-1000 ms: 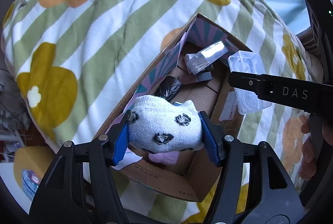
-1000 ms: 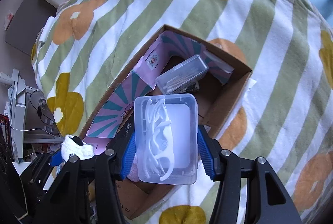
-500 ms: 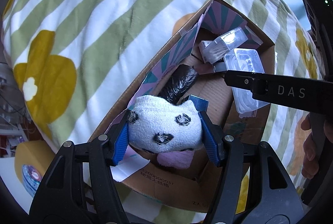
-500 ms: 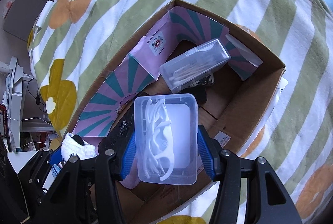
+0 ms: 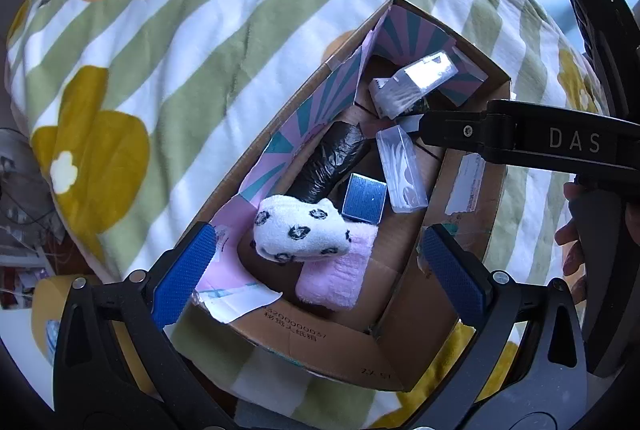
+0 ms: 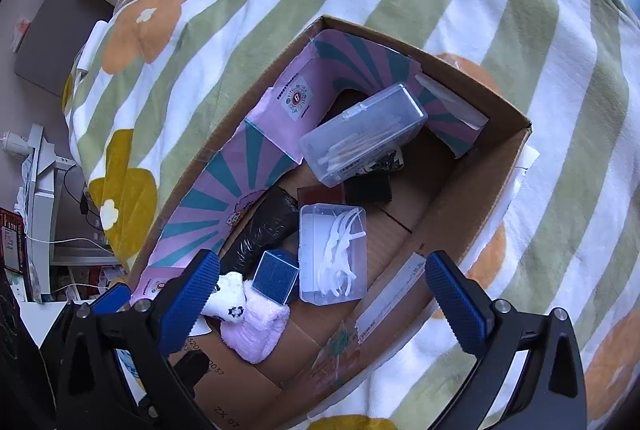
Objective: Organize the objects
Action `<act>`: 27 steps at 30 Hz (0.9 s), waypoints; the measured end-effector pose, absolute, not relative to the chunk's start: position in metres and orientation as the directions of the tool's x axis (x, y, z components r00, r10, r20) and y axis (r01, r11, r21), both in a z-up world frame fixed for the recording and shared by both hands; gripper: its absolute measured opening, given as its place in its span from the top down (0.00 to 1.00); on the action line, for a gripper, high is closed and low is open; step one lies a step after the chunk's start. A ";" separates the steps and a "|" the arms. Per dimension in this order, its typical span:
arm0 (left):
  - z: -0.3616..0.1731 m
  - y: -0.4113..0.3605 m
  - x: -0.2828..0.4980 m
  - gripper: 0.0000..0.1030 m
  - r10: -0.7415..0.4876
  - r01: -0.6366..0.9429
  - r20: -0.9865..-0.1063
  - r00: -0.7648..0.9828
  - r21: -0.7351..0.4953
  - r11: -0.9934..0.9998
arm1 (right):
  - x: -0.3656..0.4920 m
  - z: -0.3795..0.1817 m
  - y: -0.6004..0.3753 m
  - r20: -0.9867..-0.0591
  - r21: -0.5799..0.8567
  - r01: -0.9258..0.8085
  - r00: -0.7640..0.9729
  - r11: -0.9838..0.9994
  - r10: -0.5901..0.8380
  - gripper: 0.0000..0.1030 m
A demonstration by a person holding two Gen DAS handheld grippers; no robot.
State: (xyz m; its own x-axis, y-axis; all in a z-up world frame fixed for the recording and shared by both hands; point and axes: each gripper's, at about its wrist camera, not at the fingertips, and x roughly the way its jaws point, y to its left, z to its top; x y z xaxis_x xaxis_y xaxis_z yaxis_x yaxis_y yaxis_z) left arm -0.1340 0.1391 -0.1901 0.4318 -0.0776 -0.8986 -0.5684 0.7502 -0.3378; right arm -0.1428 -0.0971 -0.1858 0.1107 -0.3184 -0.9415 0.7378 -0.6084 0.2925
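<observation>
The white rolled sock with black paw prints point(image 5: 299, 230) lies inside the brown cardboard box point(image 5: 348, 344), on a pink fluffy sock point(image 5: 336, 280). The clear plastic floss-pick case point(image 6: 333, 254) lies on the box floor. Both placements appear complete; nothing else shows outside the box. The left gripper point(image 5: 320, 272) and the right gripper point(image 6: 324, 300) hover above the box, jaws wide apart, holding nothing.

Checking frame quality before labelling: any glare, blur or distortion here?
Left wrist view: glare whitens the clear lidded box; strong fisheye bending; dark corners. Right wrist view: sharp, even daylight; the floss pick box reads clearly; same fisheye curvature.
</observation>
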 end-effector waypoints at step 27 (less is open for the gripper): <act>-0.069 0.122 -0.151 0.00 -0.093 -0.424 -0.827 0.555 -0.377 0.824 | -0.108 -0.036 -0.007 -0.906 0.186 0.707 -0.146 -0.682 -0.398 0.00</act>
State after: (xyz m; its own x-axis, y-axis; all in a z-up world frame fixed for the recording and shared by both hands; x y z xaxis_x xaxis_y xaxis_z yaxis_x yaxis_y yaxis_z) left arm -0.1509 0.1219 -0.0691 0.5545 -0.0931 -0.8269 -0.4237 0.8237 -0.3768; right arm -0.1076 -0.0065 -0.0360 -0.1456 -0.3981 -0.9057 0.7071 -0.6822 0.1861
